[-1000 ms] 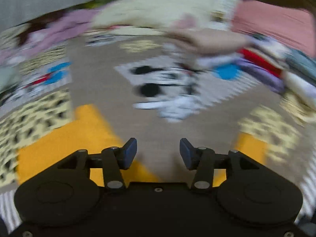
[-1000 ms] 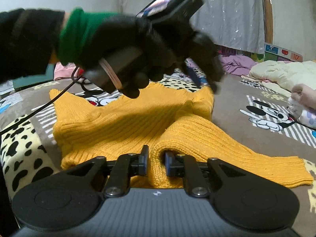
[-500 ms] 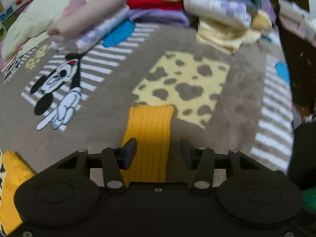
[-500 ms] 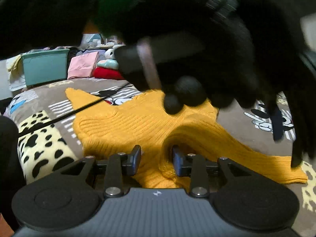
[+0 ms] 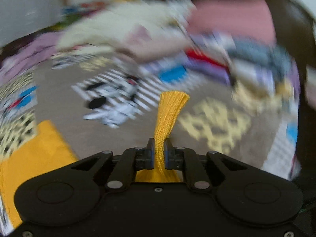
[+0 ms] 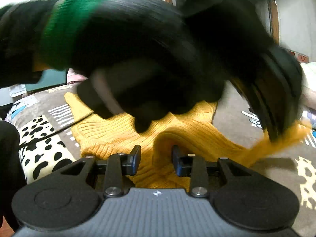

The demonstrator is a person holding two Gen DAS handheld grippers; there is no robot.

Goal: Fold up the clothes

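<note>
Cartoon-print blanket [image 5: 122,138] underlies everything; left gripper [image 5: 159,154] clamps the yellow sweater [image 6: 122,130] sleeve [image 5: 167,114], which runs straight ahead, while right gripper [image 6: 156,159], jaws apart, straddles a shoulder ridge.

Gloved hand [image 6: 150,63] blocks above right claw [image 6: 156,162]; clothes pile [image 5: 227,55] ahead

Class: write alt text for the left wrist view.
The left tool is shut on a yellow knit sleeve that sticks out ahead. Behind it, blurred, lie a cartoon-print blanket and a clothes pile.
</note>
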